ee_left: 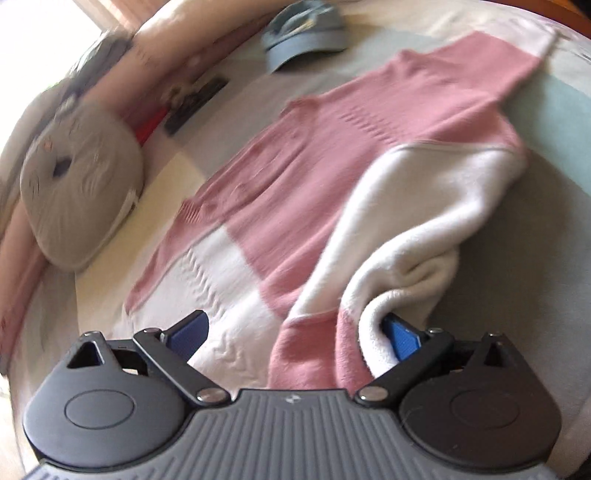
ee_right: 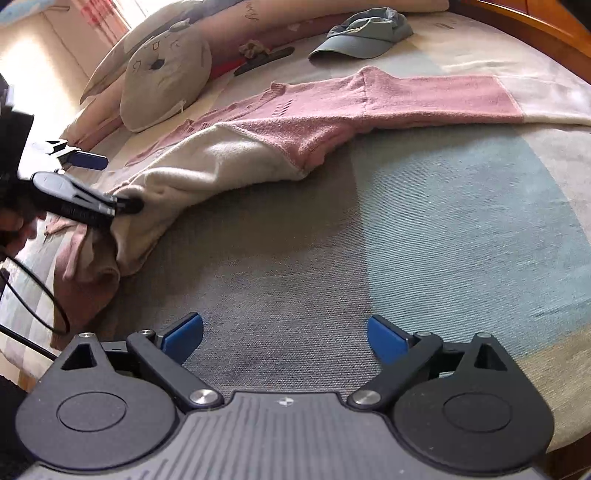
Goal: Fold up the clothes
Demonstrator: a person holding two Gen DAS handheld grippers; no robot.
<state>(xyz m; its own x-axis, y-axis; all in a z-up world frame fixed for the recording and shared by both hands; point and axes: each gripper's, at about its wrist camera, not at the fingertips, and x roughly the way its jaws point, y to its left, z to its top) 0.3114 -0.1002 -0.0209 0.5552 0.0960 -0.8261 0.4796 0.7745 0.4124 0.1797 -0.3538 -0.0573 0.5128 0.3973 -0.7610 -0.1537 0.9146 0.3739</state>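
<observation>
A pink and white knitted sweater [ee_left: 314,166] lies spread on the bedspread [ee_right: 443,221]. One sleeve [ee_right: 443,99] stretches out to the right. The other sleeve [ee_left: 424,206], white with a pink cuff, is drawn across the body toward the near edge. My left gripper [ee_left: 293,325] stands wide open over this sleeve's end. White fabric drapes over its right finger [ee_left: 400,338], and the pads do not press on it. In the right wrist view the left gripper [ee_right: 110,182] shows at the left, against the bunched sleeve. My right gripper [ee_right: 284,326] is open over bare bedspread, apart from the sweater [ee_right: 314,122].
A blue-grey cap [ee_right: 365,33] lies beyond the sweater. A grey cushion with a cat face [ee_right: 166,81] leans on pillows at the far left. Beside it lies a dark, flat object [ee_right: 264,59]. A wooden bed frame [ee_right: 535,22] runs along the far right.
</observation>
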